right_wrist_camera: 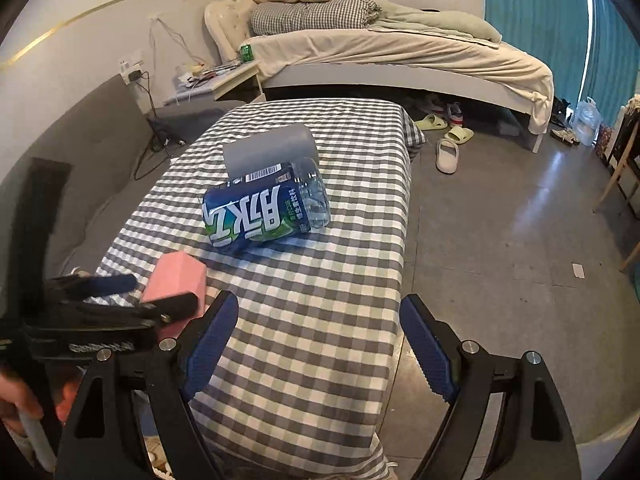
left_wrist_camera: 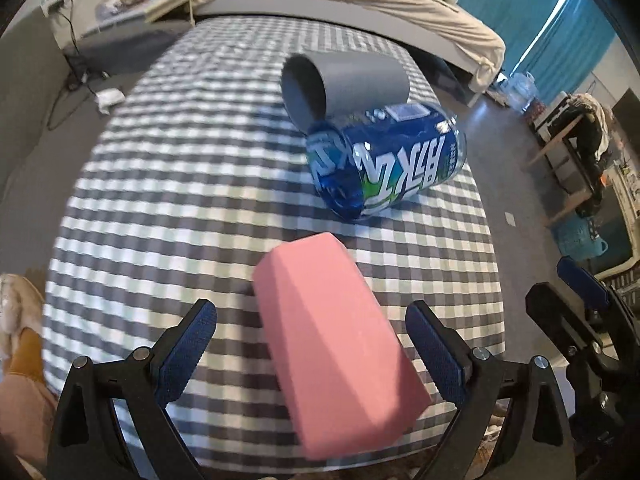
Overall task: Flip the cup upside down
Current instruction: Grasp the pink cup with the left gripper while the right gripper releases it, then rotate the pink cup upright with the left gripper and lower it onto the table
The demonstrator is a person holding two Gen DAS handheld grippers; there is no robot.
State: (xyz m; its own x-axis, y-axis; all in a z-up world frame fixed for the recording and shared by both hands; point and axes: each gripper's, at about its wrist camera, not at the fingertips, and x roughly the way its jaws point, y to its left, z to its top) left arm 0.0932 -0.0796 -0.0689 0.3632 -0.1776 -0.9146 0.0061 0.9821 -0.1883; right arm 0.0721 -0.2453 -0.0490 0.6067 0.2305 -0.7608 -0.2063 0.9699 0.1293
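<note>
Checkered counter point(left_wrist_camera: 168, 184) in bedroom. Pink cup point(left_wrist_camera: 332, 344) lying on side between wide-open fingers of left hand-held gripper point(left_wrist_camera: 312, 344), long axis toward 11 o'clock. Right hand-held gripper point(right_wrist_camera: 320, 344) open, empty, farther away.

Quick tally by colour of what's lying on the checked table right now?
Pink: 1, the pink cup, on its side between the open left gripper fingers.
Grey: 1, the grey cup, on its side.
Blue: 1, the blue-labelled bottle, on its side against the grey cup.
Total: 3
</note>
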